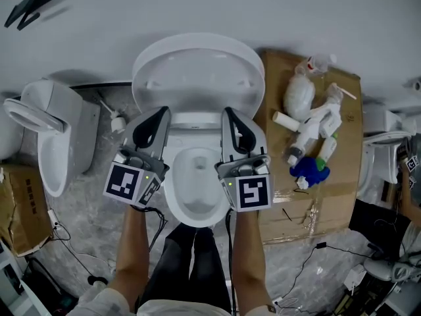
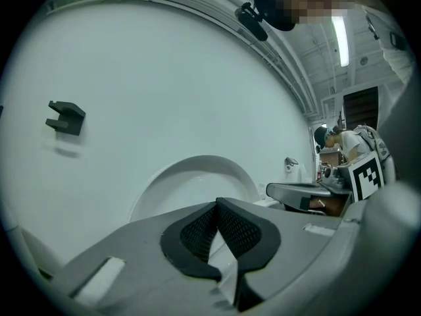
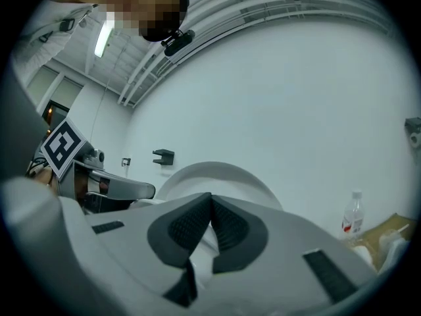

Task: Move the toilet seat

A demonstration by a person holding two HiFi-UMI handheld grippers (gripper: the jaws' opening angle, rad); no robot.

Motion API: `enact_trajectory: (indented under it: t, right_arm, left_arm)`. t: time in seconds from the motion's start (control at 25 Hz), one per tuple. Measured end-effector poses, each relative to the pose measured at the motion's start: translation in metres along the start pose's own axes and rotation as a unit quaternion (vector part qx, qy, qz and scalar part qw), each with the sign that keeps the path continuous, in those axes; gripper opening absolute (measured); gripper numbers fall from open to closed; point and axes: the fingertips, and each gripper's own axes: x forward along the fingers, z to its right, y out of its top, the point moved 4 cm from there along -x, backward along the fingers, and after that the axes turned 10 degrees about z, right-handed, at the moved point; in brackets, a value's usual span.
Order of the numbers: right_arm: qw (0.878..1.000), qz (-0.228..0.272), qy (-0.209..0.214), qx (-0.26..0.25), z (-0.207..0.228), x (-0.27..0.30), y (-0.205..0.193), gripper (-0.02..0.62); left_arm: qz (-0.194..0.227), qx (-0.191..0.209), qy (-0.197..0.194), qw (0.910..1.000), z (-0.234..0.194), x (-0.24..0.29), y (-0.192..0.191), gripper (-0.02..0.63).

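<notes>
Head view: toilet seat (image 1: 197, 61) stands raised against the wall, behind the open bowl (image 1: 194, 199). My left gripper (image 1: 162, 113) and right gripper (image 1: 227, 113) are side by side over the back of the bowl, tips pointing at the seat's lower edge; I cannot judge contact from here. A flattened cardboard sheet (image 1: 342, 196) with plastic bottles (image 1: 316, 127) lies on the floor to the right, and a second toilet (image 1: 49, 133) stands to the left. Left gripper view: left gripper (image 2: 217, 232) has its fingers pressed together, nothing between them; the seat's white arc (image 2: 197, 173) rises beyond them, clear of the tips, and a black wall bracket (image 2: 66, 118) is up left. Right gripper view: right gripper (image 3: 210, 224) is likewise closed tight and empty; the seat (image 3: 220, 176) is ahead, with a bottle (image 3: 353, 219) at the right.
</notes>
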Motion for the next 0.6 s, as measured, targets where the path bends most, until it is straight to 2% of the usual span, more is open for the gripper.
enact_trajectory:
  t: [0.6]
  right_arm:
    - [1.000, -0.007, 0.000, -0.014, 0.019, 0.037, -0.013, -0.002]
  left_arm:
    - [0.001, 0.013, 0.000, 0.9999, -0.023, 0.035, -0.003, -0.011]
